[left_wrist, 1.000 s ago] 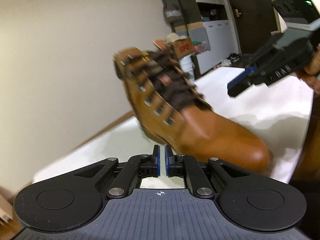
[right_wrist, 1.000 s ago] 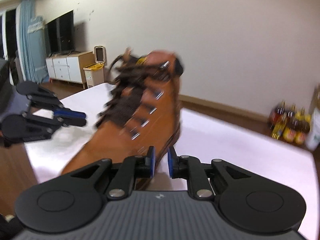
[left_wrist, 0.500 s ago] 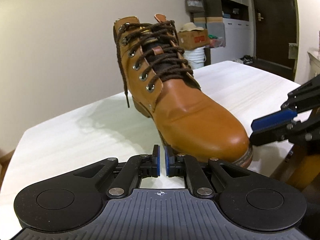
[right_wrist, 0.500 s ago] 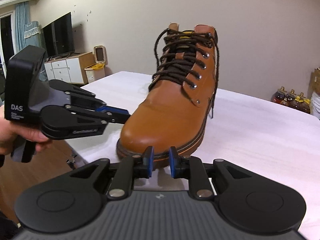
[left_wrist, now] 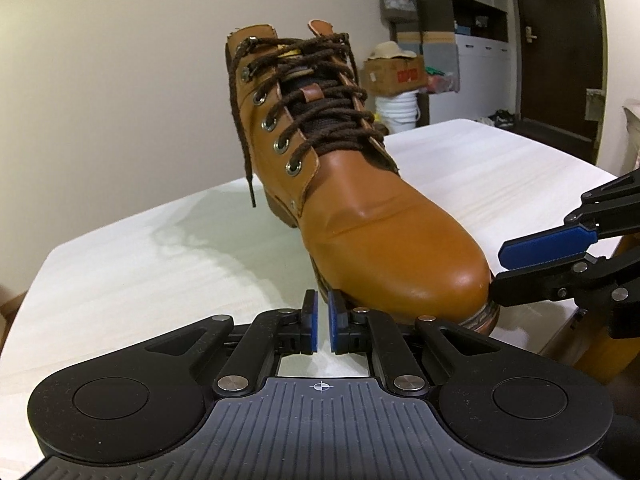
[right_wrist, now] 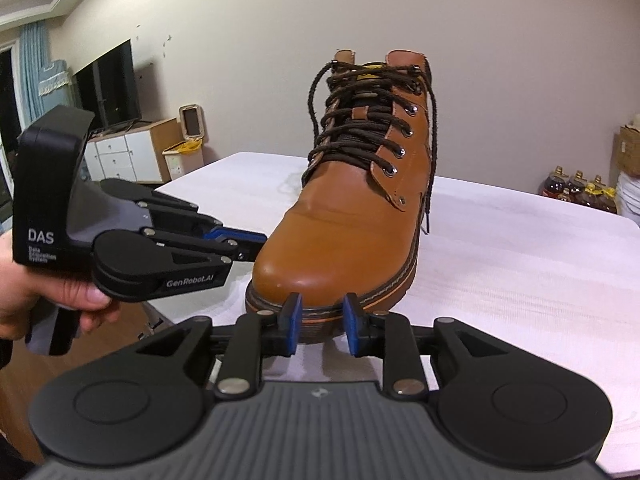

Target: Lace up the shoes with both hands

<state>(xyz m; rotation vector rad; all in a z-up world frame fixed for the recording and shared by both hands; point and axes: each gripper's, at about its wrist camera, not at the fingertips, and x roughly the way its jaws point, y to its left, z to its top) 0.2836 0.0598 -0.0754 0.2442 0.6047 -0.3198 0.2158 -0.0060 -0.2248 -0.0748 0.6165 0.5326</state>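
A tan leather boot [left_wrist: 380, 232] stands upright on the white table [left_wrist: 160, 272], toe toward both cameras. Dark brown laces [left_wrist: 320, 108] cross its eyelets, untied. One loose end [left_wrist: 244, 152] hangs down the boot's side, clear of the table; it is the same end seen in the right wrist view [right_wrist: 431, 152]. My left gripper [left_wrist: 323, 320] sits just before the toe, its jaws closing to a narrow gap with nothing between them. My right gripper [right_wrist: 320, 320] faces the boot [right_wrist: 340, 232] at the toe, its jaws opening wide, empty. Each gripper shows in the other's view: right gripper [left_wrist: 499, 272], left gripper [right_wrist: 248, 246].
A hand [right_wrist: 24, 300] holds the left gripper at the table's near corner. Behind stand a cardboard box [left_wrist: 394, 74], a white bucket [left_wrist: 400, 108], a dark door [left_wrist: 560, 40], a cabinet [right_wrist: 132, 156] with a TV [right_wrist: 106, 84], and bottles [right_wrist: 576, 190] on the floor.
The boot was tilted and blurred a second ago; it now stands still and upright on the table. Both grippers have settled low by its toe. The right jaws have spread wider.
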